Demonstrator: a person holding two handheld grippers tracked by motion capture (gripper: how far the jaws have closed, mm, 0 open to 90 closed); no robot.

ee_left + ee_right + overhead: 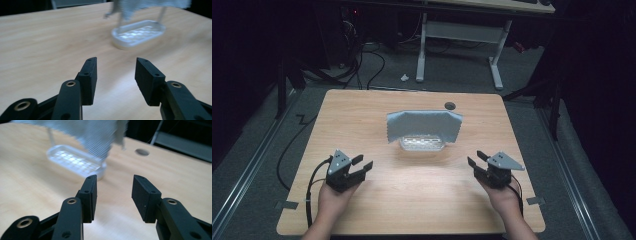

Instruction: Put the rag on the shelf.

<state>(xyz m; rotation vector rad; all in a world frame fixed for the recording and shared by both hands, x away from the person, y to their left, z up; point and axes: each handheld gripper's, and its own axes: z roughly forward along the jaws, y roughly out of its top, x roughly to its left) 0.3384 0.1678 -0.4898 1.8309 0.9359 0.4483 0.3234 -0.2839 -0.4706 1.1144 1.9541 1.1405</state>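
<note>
Wooden bench (362,115) under the high view, pale grain, a small dark round hole (450,105) near the far edge. At the middle, slightly toward the far side, a clear plastic tray (422,143) – oval, shallow, with a ribbed or gridded bottom. Over its far part, a grey cloth (424,123), standing up like a small screen, both ends bent forward, its lower edge touching the tray; what keeps it upright cannot be told.

At the near left, the left claw (363,164) held in a hand (330,197), resting low over the bench, jaws wide apart and holding nothing. Black cable (312,185) trailing back from it along the forearm. At the near right, the right claw (477,159) in the other hand (503,198), likewise spread open and empty, pointed inward at the tray. Both well apart from tray and cloth.

In the left gripper view, tray (138,33) ahead and to the right, cloth (147,6) blurred above it. In the right gripper view, tray (75,161) ahead to the left – cloth (95,135) hanging over it, hole (142,152) farther right.

Beyond the bench, grey carpet floor (457,70) and the white legs of another desk (462,42).
</note>
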